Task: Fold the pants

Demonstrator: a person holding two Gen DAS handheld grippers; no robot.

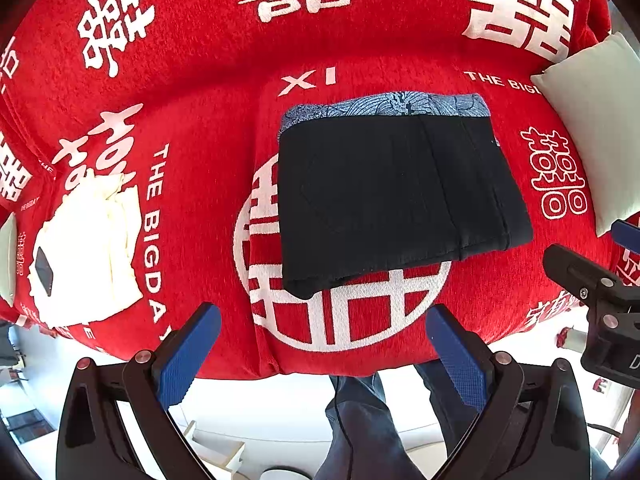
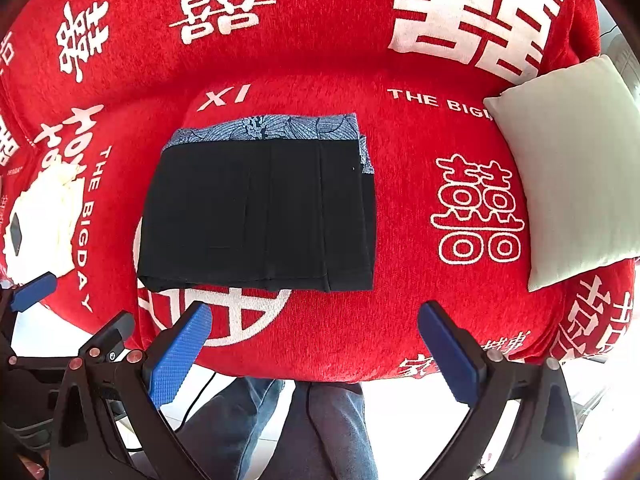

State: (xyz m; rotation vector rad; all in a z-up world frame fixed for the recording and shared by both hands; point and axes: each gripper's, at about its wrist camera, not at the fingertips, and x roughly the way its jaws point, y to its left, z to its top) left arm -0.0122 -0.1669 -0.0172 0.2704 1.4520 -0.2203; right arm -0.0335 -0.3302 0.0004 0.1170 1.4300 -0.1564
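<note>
Since the black pants (image 1: 400, 196) already lie as a compact, squared rectangle on the red sofa cover (image 1: 200, 92), the folding looks finished or very nearly so; layered edges show along the near and right sides, and no loose leg trails out. A blue patterned cloth (image 1: 384, 106) peeks from under the far edge (whether it belongs to the pants or is a separate folded piece, I cannot tell). At most a final smoothing seems left.

Both tongs are spread wide and hold nothing. The left gripper (image 1: 320, 352) hovers at the sofa's front edge, the pants just ahead of it and apart. The right gripper (image 2: 316, 352) hangs likewise, with the pants (image 2: 260, 216) ahead and to its left, untouched.
</note>
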